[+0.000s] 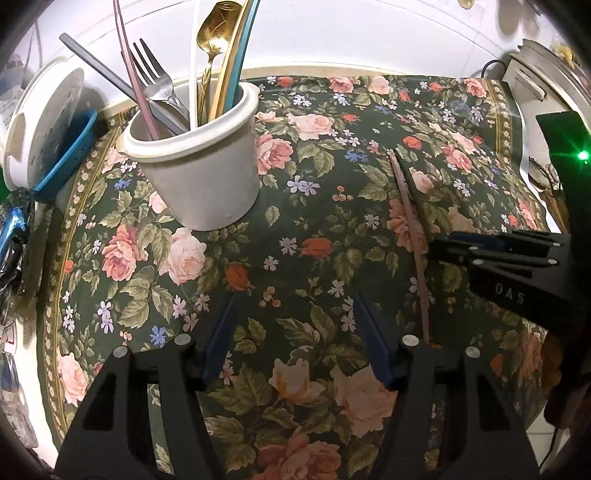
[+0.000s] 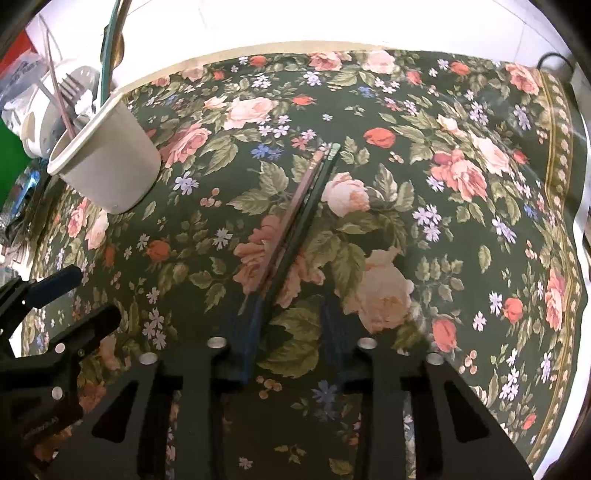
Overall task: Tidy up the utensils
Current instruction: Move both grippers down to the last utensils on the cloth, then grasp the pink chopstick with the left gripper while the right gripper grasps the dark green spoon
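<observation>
Left gripper (image 1: 295,332) sits nearest its camera, jaws well apart, only floral tablecloth (image 1: 295,240) between the blue pads. Nothing held.

Right gripper (image 2: 291,325) points steeply down at the cloth, jaws part-closed with a clear gap. Two chopsticks (image 2: 295,221) lie side by side on the cloth, one reddish-brown, one dark, running from about 12 o'clock down towards 6 in the right wrist view. Their near ends come in between the pads, hard against the left pad (image 2: 247,325); right pad stands off them. Cannot tell if the left pad actually touches. No squeeze visible, so not gripped.

Containers:
- White utensil cup (image 1: 199,166) at 10 o'clock in the left wrist view, upright on the cloth. Holds a gold spoon (image 1: 218,29), a steel fork (image 1: 155,81), a grey handle, a pink stick, a white stick, gold and teal sticks.
- Same cup sits at 10 o'clock in the right wrist view, well apart from the chopsticks.
- White perforated basket (image 1: 40,118) at 9 o'clock, off the cloth; contents not readable.

Left wrist view: chopsticks at about 3 o'clock, outside the left jaws, right gripper's fingers just beside them.
</observation>
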The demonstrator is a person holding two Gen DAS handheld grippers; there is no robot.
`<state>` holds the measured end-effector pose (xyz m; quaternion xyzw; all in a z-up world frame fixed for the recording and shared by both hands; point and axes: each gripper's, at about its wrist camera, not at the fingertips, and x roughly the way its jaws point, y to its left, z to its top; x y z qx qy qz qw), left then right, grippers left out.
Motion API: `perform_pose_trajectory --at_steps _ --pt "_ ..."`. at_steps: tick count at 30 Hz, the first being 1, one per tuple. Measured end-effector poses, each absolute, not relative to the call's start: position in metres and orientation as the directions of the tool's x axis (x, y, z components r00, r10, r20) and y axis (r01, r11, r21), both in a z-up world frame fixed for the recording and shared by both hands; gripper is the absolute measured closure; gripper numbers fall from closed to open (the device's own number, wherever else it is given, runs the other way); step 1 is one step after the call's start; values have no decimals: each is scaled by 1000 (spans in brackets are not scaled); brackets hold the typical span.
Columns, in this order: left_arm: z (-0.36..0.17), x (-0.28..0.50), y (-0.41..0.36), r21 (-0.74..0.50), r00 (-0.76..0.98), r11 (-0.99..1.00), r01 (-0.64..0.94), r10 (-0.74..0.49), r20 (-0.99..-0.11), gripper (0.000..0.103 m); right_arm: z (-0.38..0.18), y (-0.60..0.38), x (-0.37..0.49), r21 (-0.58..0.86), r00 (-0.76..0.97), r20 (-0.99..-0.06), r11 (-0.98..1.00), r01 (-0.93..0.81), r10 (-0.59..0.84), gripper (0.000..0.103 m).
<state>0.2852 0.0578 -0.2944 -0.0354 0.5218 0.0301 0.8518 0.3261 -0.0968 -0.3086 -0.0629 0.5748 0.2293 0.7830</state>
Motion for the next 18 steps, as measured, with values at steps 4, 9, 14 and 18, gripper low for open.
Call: perform_pose_trajectory --at_steps 4,9,14,18 --pt "-296 286 54 -25 445 997 -67 7 -895 40 -310 -97 329 84 261 -941 897 -434 215 92" --pt "-301 293 43 -28 424 999 -26 -14 -905 40 -310 -91 342 88 267 -939 899 -428 219 92" --pt "-303 313 20 -11 418 1000 23 -19 -908 41 -311 -104 352 127 253 -938 913 -387 238 97" --pt "-305 332 4 -35 408 998 59 -56 -911 49 -310 -128 348 125 257 -940 926 -355 225 97"
